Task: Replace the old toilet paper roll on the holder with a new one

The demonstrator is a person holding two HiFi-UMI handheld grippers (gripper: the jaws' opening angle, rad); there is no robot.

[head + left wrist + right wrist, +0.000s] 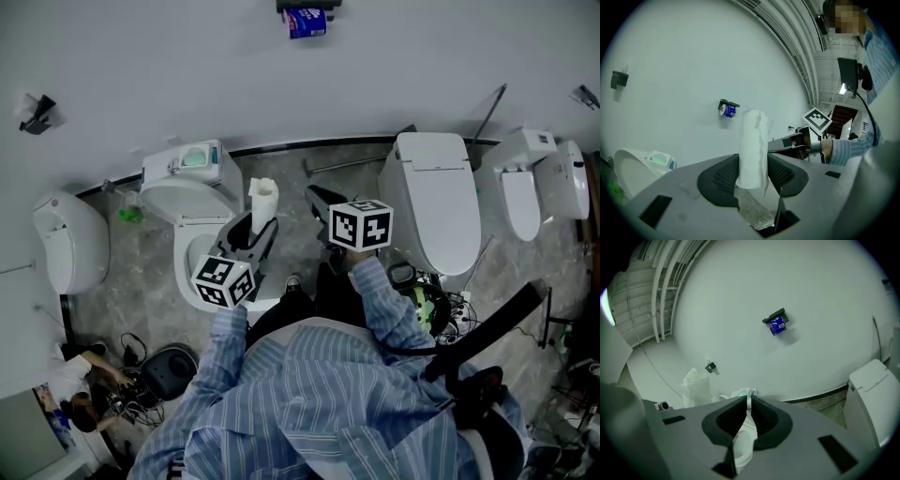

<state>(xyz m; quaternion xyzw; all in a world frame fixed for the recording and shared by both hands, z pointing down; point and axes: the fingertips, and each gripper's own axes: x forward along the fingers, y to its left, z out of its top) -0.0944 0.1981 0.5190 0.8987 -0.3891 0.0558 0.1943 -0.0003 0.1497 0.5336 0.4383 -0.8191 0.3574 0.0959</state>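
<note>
A new white toilet paper roll [263, 200] [752, 149] stands upright between the jaws of my left gripper [262, 226] [753, 165], which is shut on it. High on the white wall is a black holder [302, 7] [728, 103] [775, 316] carrying the old roll in a blue wrapper [306, 22] [727, 110] [777, 326]. Both grippers are well short of the wall. My right gripper [315, 196] [748, 401] is beside the left one, jaws shut with nothing between them. In the right gripper view the new roll [696, 385] shows at the left.
A toilet with an open seat [187, 202] is below the left gripper and a closed one [433, 202] is to the right, with more fixtures [525, 183] [67, 241] at both sides. A black hook [36, 111] is on the wall. Cables and a seated person [80, 384] are at the lower left.
</note>
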